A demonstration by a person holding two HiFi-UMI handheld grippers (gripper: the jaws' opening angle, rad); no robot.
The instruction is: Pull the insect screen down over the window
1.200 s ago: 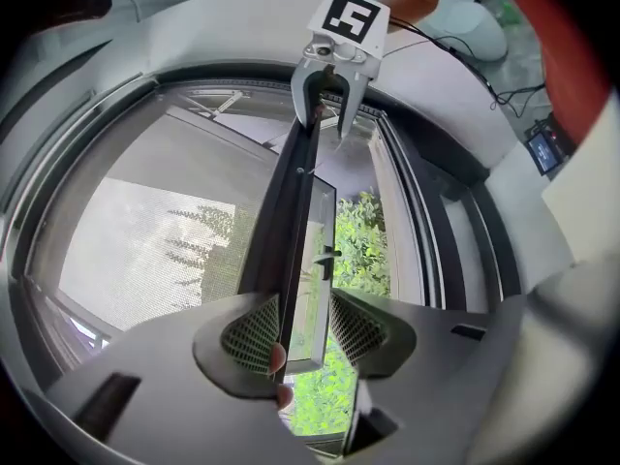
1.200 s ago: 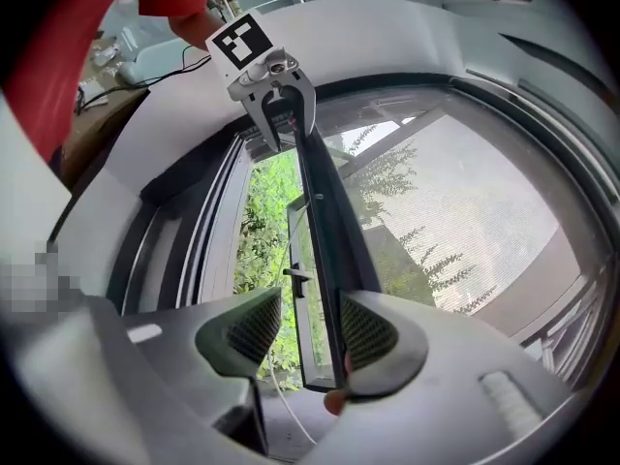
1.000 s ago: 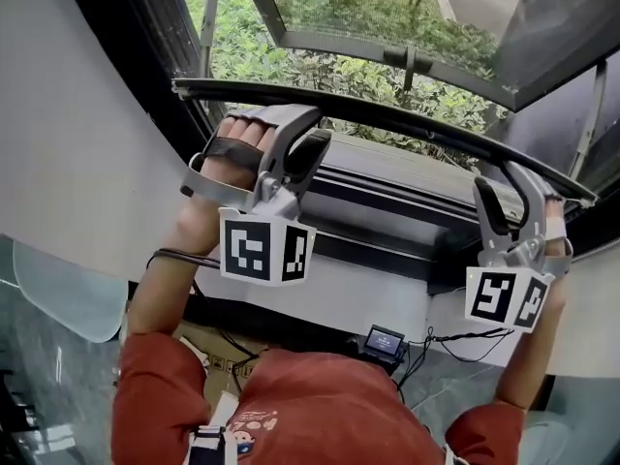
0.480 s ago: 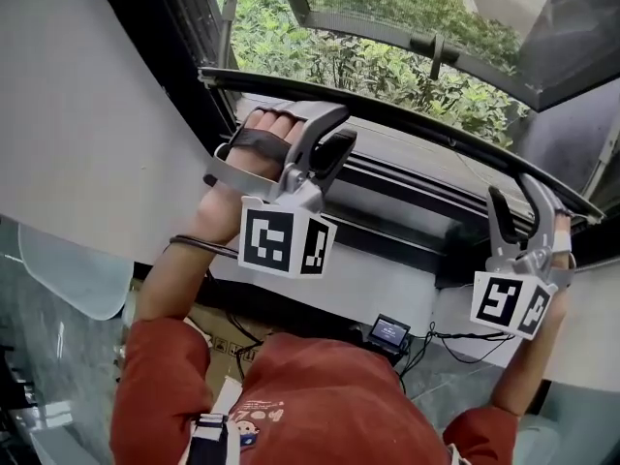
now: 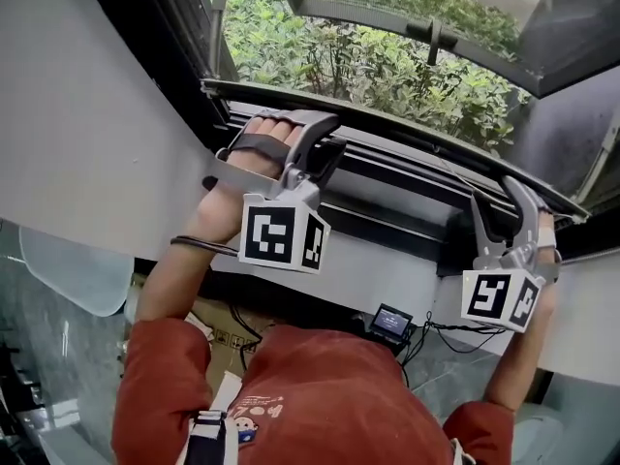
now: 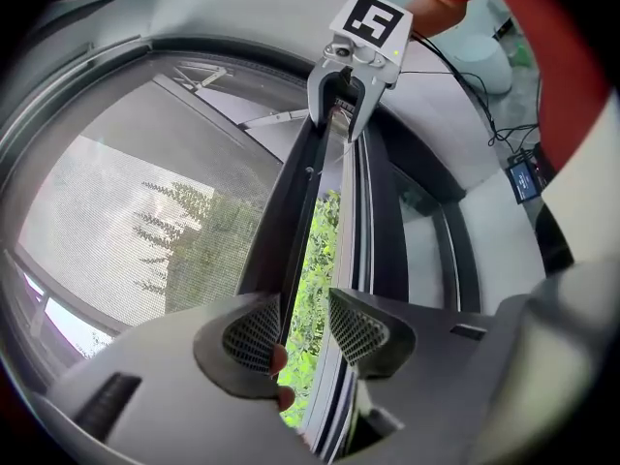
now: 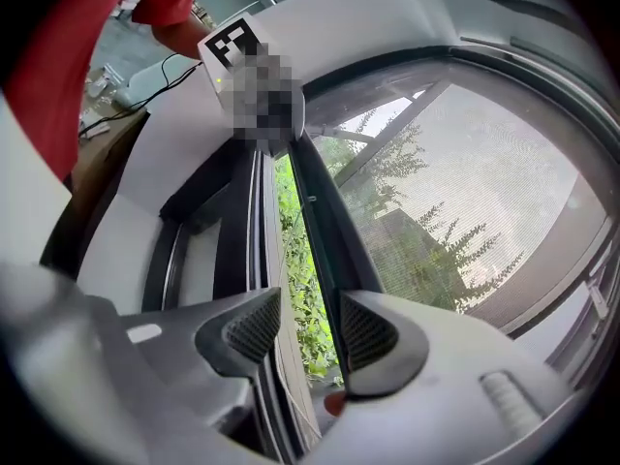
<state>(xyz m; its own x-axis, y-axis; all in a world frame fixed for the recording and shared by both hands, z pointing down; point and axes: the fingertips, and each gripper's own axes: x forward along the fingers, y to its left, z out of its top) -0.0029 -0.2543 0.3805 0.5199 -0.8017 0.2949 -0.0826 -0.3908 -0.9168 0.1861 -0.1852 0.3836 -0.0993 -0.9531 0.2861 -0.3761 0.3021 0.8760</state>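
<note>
Across window [image 5: 184, 56], screen bar [image 5: 387, 127] crosswise

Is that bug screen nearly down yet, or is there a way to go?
Nearly. Done: the mesh is drawn most of the way down. In hand: the left gripper and right gripper, jaws open, sit at the bottom bar, one near each end. Left: a strip of green leaves shows between bar and lower frame, so that gap needs closing.
</note>
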